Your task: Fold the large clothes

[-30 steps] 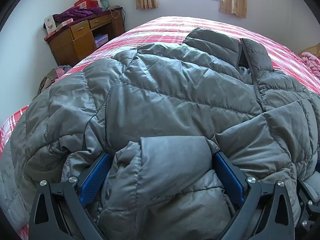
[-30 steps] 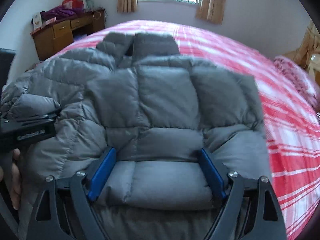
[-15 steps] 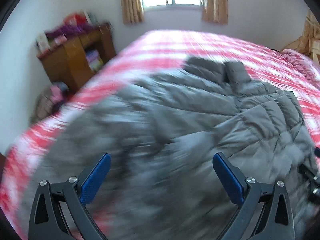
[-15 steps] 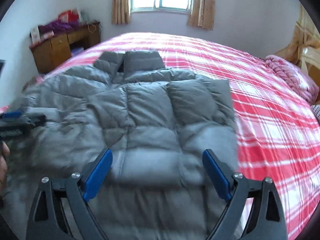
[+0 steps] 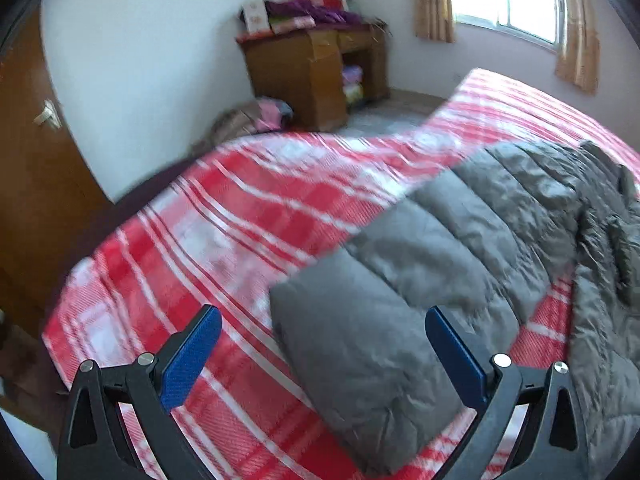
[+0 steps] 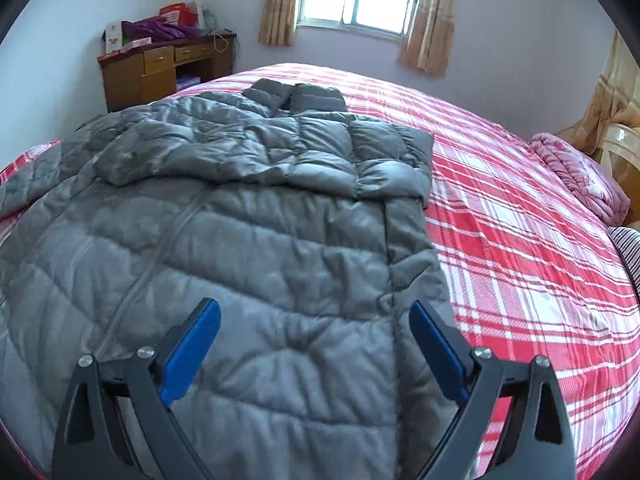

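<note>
A grey quilted puffer jacket point(image 6: 260, 240) lies front up on the red plaid bed point(image 6: 520, 220), collar towards the window. One sleeve point(image 6: 280, 156) is folded across its chest. The other sleeve point(image 5: 400, 280) stretches out sideways over the bedspread point(image 5: 240, 220). My left gripper point(image 5: 324, 356) is open above that sleeve's cuff end, and its blue pads point(image 5: 192, 356) do not press the cloth. My right gripper point(image 6: 316, 348) hovers open over the jacket's lower body with nothing held between its jaws.
A wooden desk point(image 5: 316, 76) piled with clothes and boxes stands by the far wall, with a heap of clothes point(image 5: 256, 120) on the floor beside it. A brown door point(image 5: 36, 184) is at left. A pink blanket point(image 6: 580, 176) lies on the bed's right side.
A second ago each gripper had grey padding between its pads; both have let go. The left has swung left to the outstretched sleeve. The right has drawn back from the folded sleeve.
</note>
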A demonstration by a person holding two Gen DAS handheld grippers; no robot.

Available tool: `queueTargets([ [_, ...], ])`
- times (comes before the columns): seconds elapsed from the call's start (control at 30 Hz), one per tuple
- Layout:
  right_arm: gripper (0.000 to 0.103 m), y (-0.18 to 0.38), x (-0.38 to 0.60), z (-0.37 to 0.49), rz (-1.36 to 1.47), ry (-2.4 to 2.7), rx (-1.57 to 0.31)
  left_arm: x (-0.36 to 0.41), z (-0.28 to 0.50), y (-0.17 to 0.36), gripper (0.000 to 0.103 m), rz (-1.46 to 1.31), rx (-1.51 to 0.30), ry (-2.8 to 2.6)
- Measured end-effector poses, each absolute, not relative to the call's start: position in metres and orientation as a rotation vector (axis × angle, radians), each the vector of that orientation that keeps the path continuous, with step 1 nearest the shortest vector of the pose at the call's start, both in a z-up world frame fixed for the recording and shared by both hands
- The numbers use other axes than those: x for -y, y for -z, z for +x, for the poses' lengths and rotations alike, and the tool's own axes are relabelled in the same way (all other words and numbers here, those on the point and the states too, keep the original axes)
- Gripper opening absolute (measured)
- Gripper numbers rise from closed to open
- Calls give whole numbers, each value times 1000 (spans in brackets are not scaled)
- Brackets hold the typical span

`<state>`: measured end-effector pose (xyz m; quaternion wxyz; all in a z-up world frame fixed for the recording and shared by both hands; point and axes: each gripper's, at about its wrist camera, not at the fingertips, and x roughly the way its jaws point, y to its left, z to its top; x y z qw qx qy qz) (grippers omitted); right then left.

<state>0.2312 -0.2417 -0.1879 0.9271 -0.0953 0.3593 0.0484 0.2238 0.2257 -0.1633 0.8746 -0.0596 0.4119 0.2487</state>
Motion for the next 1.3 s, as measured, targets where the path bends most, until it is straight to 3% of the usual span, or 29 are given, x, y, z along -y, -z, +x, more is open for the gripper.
queueTargets([
  [0.13,97,187,238,225,-206,-102,-732,-224,239,181,98,-187,-898,-448],
  [0.17,97,185,238,224,-204,-101,-726,-229,241,186,88,-192,-914,-451],
  [0.2,97,183,238,220,-199,-101,-716,-227,245,191,63,-199,-924,-437],
  [0.3,97,178,243,215,-184,-90,-696,-219,246,180,23,-152,-895,-413],
  [0.33,97,178,246,214,-178,-84,-691,-213,247,172,17,-125,-878,-412],
  [0.43,97,180,257,213,-156,-63,-687,-198,243,138,14,-74,-795,-420],
  [0.7,97,174,285,220,-69,4,-662,-95,270,50,13,92,-583,-297],
  [0.93,97,166,311,221,-10,43,-639,59,309,57,14,191,-552,-37],
  [1.0,97,166,319,220,9,58,-640,96,318,70,18,205,-556,7],
  [1.07,97,167,326,219,21,63,-647,128,325,84,42,235,-582,41],
  [1.13,97,169,333,220,27,68,-662,140,325,89,81,249,-571,19],
  [1.2,97,169,338,219,28,65,-673,139,319,88,89,258,-524,-10],
  [1.3,97,166,339,220,10,49,-692,118,311,86,92,260,-497,-36],
])
